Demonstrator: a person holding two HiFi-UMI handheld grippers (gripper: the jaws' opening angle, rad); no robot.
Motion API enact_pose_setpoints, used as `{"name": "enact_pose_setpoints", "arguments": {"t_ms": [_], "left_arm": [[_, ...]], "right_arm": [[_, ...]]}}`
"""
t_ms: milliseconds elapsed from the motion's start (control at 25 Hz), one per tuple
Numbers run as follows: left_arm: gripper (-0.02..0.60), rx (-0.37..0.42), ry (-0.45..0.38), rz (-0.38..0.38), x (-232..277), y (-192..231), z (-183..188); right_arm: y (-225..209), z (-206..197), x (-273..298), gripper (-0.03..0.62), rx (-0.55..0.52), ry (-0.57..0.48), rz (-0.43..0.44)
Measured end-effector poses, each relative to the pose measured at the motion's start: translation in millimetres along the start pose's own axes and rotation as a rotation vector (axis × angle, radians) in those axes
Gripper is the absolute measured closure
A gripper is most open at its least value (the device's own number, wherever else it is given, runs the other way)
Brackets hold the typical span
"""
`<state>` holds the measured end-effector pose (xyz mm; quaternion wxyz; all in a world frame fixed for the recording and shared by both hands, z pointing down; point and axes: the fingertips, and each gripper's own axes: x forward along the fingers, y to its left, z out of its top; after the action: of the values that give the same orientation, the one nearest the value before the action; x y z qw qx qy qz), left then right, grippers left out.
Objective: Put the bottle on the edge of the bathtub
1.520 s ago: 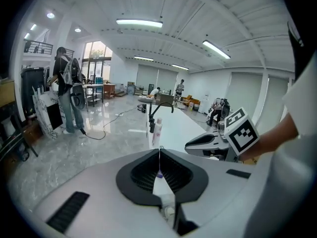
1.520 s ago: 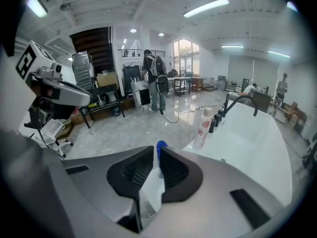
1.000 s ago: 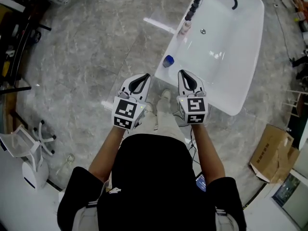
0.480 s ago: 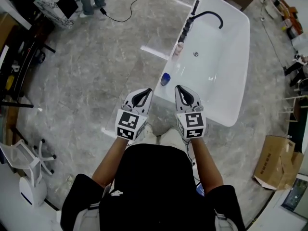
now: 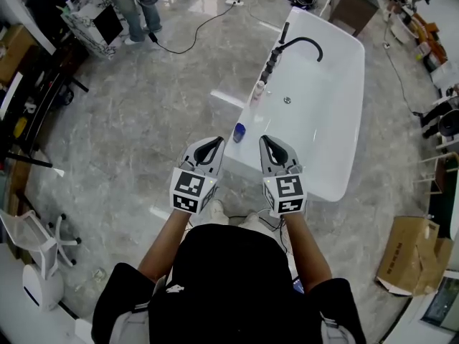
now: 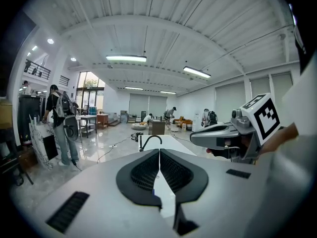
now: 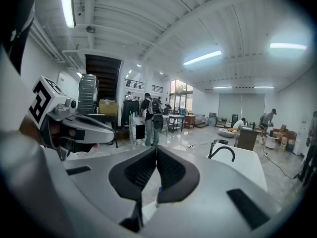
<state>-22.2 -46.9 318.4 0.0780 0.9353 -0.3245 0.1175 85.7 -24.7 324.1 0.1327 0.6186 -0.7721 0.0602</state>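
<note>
**Operator:** Report the state of each gripper.

**Checker:** The left gripper [image 5: 217, 142] is closed. In the left gripper view its two ribbed pads meet along a single seam at the tips [image 6: 159, 152], with nothing between them. The right gripper [image 5: 266, 140] is also closed and empty, and its own view shows the pads pressed together [image 7: 156, 148]. Both are held side by side in front of the person, a little apart and pointing toward the bathtub [image 5: 249, 112].

**Operator:** Where is the bottle?

**Checker:** The bottle [image 5: 239, 132] is blue and stands upright on the bathtub's left rim, at the end nearer the person. In the head view it sits just beyond the two gripper tips and between them. Neither gripper touches it.

**Operator:** What else is on that rim?

**Checker:** A second bottle [image 5: 259, 90], pale with a pinkish tint, stands farther along the same rim. Beyond it is the black faucet [image 5: 297, 45], whose arched spout reaches over the basin. The spout also appears past the closed jaws in both gripper views (left gripper view [image 6: 150, 141], right gripper view [image 7: 221, 150]).

**Operator:** And the surroundings?

**Checker:** The floor [image 5: 143, 106] is grey marbled tile, and a black cable [image 5: 204, 24] runs across it. A cardboard box [image 5: 409, 253] lies on the floor to the right of the tub. Another person [image 5: 133, 2] stands at the far left beside a cart.
</note>
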Motion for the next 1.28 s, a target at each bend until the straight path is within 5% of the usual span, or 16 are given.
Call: {"name": "enact_pose_setpoints", "arguments": {"t_ms": [680,1280], "left_arm": [[0.561,0.069,-0.025,0.063,-13.7,-67.9,16.2],[0.561,0.079,-0.042,0.087,-20.1,-83.5,23.6]], "right_arm": [[-23.8,4.5,-60.2,0.569,-0.002,-0.056,0.048],[-25.4,5.6,-74.9,0.569,0.009,-0.074,0.062]]}}
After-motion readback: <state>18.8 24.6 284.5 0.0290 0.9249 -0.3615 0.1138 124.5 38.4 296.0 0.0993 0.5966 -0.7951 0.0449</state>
